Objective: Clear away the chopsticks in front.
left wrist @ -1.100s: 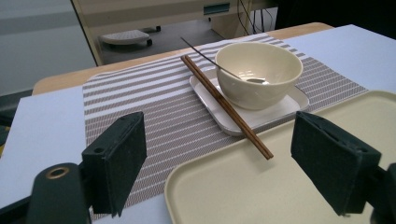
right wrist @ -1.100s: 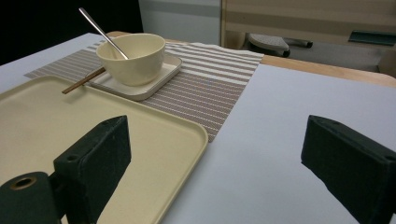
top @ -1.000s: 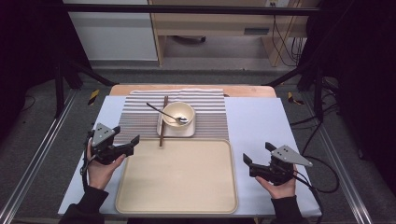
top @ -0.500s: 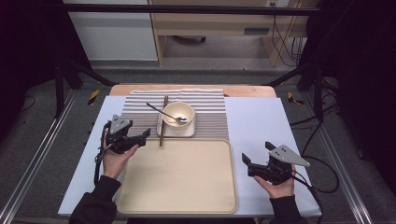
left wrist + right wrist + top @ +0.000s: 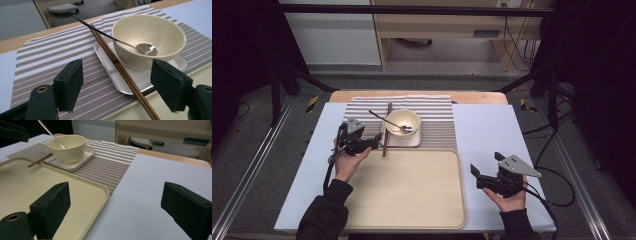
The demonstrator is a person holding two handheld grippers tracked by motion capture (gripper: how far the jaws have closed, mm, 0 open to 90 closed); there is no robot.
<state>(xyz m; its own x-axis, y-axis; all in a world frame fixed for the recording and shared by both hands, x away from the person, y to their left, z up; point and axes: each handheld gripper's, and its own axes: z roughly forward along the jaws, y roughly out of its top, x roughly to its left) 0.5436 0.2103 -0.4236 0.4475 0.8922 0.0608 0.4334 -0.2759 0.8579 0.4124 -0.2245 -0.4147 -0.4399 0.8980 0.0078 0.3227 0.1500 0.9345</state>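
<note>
Facing one bowl [image 5: 147,40], one spoon [image 5: 146,48], chopsticks [image 5: 120,70], left claw [image 5: 120,87] open

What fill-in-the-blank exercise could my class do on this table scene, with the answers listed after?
1. The spoon rests inside the ____.
2. The bowl stands on a small white ____.
3. The chopsticks lie between the open jaws of the ____ claw.
4. The right claw hovers, jaws ____, beside the tray.

Answers: bowl; plate; left; open
</note>
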